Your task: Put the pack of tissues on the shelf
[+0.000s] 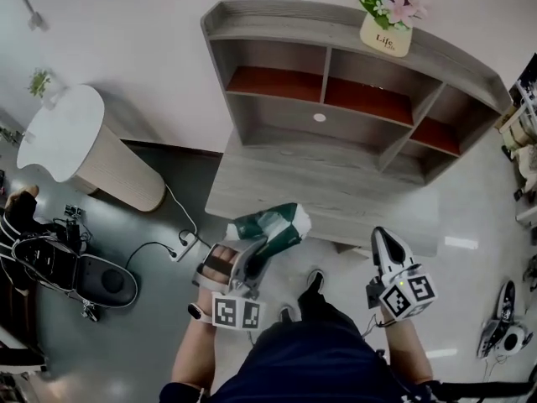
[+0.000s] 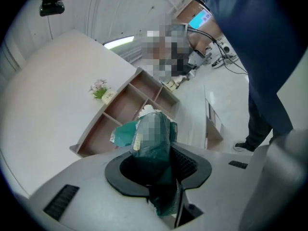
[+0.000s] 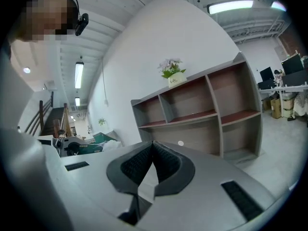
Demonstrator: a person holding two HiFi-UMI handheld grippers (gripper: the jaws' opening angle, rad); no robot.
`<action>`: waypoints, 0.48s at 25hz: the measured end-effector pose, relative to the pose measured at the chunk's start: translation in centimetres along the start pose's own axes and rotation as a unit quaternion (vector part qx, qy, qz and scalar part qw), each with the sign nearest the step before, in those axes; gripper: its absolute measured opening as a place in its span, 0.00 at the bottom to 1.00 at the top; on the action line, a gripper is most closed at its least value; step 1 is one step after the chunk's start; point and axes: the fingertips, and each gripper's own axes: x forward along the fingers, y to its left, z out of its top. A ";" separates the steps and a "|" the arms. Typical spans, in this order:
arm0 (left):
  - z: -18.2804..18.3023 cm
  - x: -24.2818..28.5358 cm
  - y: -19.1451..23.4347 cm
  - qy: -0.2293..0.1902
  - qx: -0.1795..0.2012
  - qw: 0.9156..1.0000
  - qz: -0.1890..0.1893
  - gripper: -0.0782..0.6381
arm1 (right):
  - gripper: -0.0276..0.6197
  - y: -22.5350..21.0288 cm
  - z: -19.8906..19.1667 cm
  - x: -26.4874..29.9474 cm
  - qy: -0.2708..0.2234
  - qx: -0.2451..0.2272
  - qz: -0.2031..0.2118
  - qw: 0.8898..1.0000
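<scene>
The pack of tissues (image 1: 273,224) is green and white, and my left gripper (image 1: 255,257) is shut on its near end. It hangs in the air just before the front edge of the grey shelf unit (image 1: 336,154). In the left gripper view the pack (image 2: 152,139) sticks out from between the jaws toward the shelf (image 2: 126,113). My right gripper (image 1: 387,248) is lower right of the pack, shut and empty. Its view looks along the closed pads (image 3: 166,163) at the shelf's empty compartments (image 3: 202,114).
A flower pot (image 1: 387,25) stands on the shelf's top at the right. A white round pedestal table (image 1: 71,137) stands to the left. A power strip with cables (image 1: 184,247) and a black device (image 1: 94,281) lie on the floor. My shoe (image 1: 313,283) is below the pack.
</scene>
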 end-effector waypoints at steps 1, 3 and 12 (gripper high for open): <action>0.1 0.6 0.7 0.003 -0.003 1.000 0.002 0.30 | 0.05 -0.5 0.4 1.0 -0.001 0.002 0.007 1.000; 0.2 2.0 2.1 0.007 -0.004 1.000 0.006 0.30 | 0.05 -1.4 1.4 2.8 -0.005 0.004 0.017 1.000; -0.3 6.1 7.0 0.040 0.003 0.999 0.026 0.30 | 0.05 -4.5 4.1 8.7 -0.009 0.010 0.048 0.999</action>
